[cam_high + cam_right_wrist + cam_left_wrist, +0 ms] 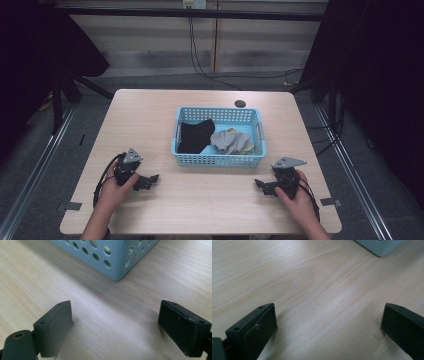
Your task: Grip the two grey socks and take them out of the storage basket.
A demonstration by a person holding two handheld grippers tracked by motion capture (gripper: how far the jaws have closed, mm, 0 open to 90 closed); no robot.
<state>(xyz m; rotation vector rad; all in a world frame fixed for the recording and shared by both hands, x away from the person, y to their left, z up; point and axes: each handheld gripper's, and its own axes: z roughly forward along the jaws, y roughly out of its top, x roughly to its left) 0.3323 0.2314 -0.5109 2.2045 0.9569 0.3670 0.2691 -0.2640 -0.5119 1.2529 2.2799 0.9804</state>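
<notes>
A light blue perforated basket (218,159) stands in the middle of the wooden table (150,115). Inside it lie a black cloth (195,136) on the left and a grey cloth (229,141) on the right, with a yellowish piece (248,146) partly under the grey one. My left gripper (150,180) rests on the table near the front left, held by a hand, open with bare wood between its jaws (329,322). My right gripper (261,185) rests at the front right, also open with nothing between its jaws (115,322). A basket corner (117,270) lies just ahead of it.
A small dark round disc (240,103) sits at the table's far edge behind the basket. Cables (200,60) hang down the wall beyond the table. Tape marks (71,206) sit at the front corners. A corner of the basket (382,246) appears far ahead of the left jaws.
</notes>
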